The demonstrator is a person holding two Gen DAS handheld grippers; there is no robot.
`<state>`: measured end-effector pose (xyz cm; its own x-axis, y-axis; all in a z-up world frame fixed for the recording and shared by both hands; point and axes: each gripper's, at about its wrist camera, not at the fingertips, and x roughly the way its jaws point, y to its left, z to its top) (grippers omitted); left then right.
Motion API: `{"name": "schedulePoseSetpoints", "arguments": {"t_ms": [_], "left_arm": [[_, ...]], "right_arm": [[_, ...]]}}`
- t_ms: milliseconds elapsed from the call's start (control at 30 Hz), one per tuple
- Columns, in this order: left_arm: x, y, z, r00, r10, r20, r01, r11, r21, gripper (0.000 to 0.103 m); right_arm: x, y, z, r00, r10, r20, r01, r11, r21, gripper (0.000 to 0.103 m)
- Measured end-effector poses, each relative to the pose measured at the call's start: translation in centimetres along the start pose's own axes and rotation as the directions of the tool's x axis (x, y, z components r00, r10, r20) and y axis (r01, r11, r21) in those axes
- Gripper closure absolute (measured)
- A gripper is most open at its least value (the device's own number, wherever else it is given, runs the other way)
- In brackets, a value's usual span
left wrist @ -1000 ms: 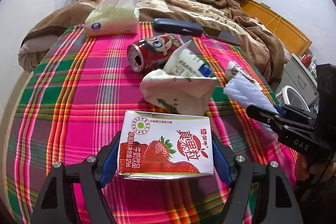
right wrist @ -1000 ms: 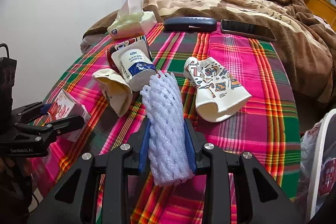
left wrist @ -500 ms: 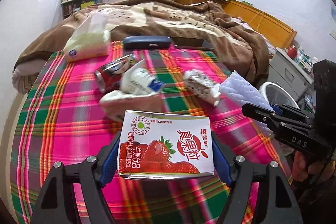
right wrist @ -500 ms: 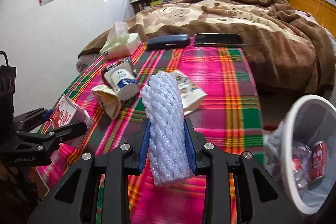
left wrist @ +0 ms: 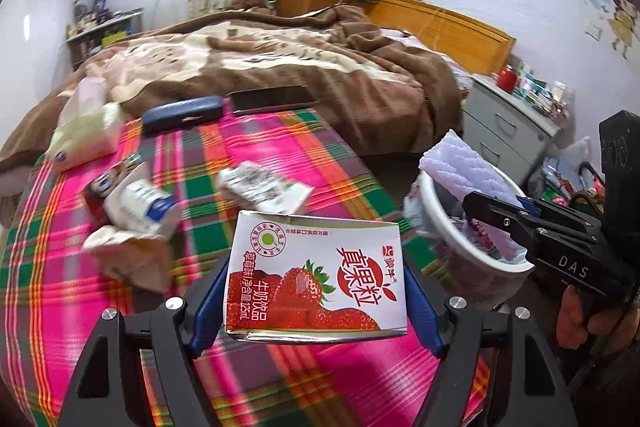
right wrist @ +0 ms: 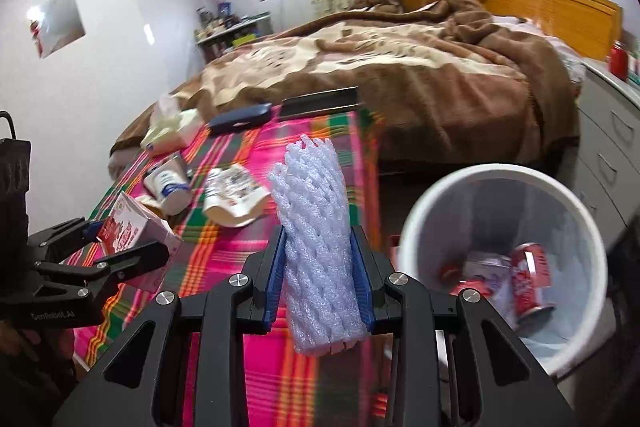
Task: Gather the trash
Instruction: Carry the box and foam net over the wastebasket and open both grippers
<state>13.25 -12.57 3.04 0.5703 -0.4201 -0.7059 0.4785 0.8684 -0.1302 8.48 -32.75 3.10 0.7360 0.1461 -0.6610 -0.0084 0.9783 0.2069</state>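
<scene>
Two pieces of trash are in hand. The left tool (left wrist: 316, 291) is clamped on a strawberry milk carton (left wrist: 316, 275), held across its narrow sides above the plaid cloth (left wrist: 60, 287). The carton looks stiff at the folds but probably empty and light, so a hard squeeze would buckle it; the side hold near the base suits it. The right tool (right wrist: 320, 267) grips a white foam net (right wrist: 316, 247) around its middle, upright, at the cloth's edge and just left of the bin (right wrist: 412, 227). Foam like this is very light, soft and springy: it squashes in the grip and may cling to the pads on release, so I judge it needs a wide opening over the bin mouth.

On the cloth remain a crushed paper cup (left wrist: 264, 183), a yogurt cup (left wrist: 140, 203) beside a can (left wrist: 100, 183), and a crumpled paper cup (left wrist: 128, 255); all look light and crushable, best taken across the body. The bin already holds a red can (right wrist: 532, 283). Farther back lie a tissue pack (left wrist: 88, 131), a dark case (left wrist: 182, 115) and a phone (left wrist: 272, 99).
</scene>
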Motion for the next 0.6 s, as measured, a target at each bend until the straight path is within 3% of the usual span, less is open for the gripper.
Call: {"name": "schedulePoseSetpoints", "arguments": {"t_ms": [267, 600], "left_arm": [[1.7, -5.6, 2.0, 0.999, -0.055, 0.002, 0.054, 0.996, 0.074, 0.026], [5.5, -12.1, 3.9, 0.991, -0.128, -0.032, 0.132, 0.98, 0.148, 0.026]], "right_arm": [[-1.5, -4.2, -0.2, 0.996, -0.083, 0.024, 0.081, 0.994, 0.071, 0.071], [-2.9, -9.2, -1.1, 0.976, -0.219, 0.007, 0.215, 0.963, 0.161, 0.07]]}}
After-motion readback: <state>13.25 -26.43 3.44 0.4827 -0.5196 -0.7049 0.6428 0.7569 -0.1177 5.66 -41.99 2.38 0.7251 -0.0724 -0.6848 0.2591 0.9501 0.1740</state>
